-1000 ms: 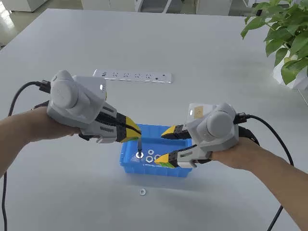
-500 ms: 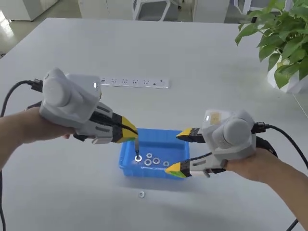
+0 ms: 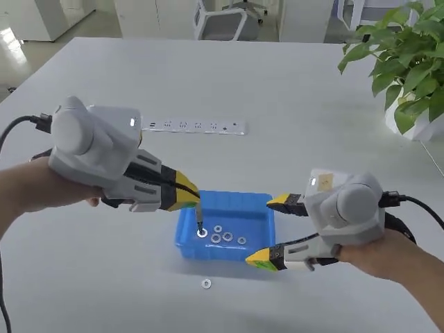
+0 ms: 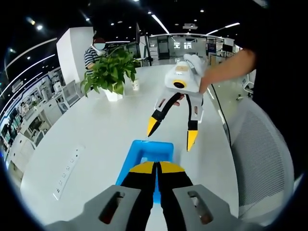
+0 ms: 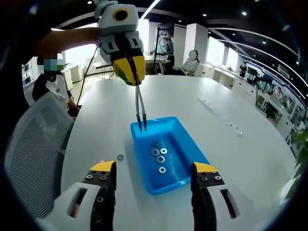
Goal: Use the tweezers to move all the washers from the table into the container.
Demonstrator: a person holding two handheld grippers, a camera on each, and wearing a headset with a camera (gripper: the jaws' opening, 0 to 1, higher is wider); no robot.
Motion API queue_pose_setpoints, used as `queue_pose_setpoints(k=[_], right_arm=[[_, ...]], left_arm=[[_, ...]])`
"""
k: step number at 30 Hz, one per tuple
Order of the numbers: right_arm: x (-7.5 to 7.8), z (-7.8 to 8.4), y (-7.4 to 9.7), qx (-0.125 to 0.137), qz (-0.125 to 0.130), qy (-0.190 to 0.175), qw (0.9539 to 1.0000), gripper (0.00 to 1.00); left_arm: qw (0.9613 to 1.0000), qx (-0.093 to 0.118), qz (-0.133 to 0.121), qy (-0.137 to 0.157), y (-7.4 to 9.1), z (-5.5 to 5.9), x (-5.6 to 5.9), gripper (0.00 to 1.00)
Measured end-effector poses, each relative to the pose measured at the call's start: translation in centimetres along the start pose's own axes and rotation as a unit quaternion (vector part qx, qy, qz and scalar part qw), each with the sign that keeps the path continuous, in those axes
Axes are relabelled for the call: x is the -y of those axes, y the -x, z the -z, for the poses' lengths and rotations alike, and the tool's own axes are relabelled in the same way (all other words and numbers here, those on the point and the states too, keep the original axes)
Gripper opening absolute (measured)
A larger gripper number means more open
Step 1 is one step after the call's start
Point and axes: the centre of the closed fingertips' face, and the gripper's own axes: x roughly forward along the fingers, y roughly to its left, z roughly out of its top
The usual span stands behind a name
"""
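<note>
Head view, centre of frame: the left gripper point(image 3: 184, 196) has its fingers closed on the tweezers point(image 3: 200, 220), which hang almost upright with their tips inside the left end of the blue container point(image 3: 232, 199). Several washers point(image 3: 223, 235) lie on the container floor; whether the tips touch the nearest one cannot be told. At lower centre, a lone washer point(image 3: 206, 283) rests on the table point(image 3: 291, 104), just in front of the container. The right gripper point(image 3: 264, 229), lower right, has its fingers spread wide and holds nothing, with its tips at the container's right end. A power strip point(image 3: 193, 127) lies beyond the container, and a plant point(image 3: 409, 62) stands at upper right.
</note>
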Motion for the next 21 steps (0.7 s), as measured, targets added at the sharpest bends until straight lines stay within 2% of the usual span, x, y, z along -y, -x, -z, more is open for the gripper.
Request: queue_pose_setpoints(k=[9,21], right_arm=[[-0.2,0.4,0.6,0.000,0.011,-0.006,0.9999,0.71],[-1.1,1.6,1.1,-0.003,0.017,-0.021,0.9996,0.74]], left_arm=[[1.0000,0.002,0.005,-0.002,0.3,-0.5,1.2,0.05],[0.9998,0.003,0.016,-0.007,0.0,-0.3,2.6,0.05]])
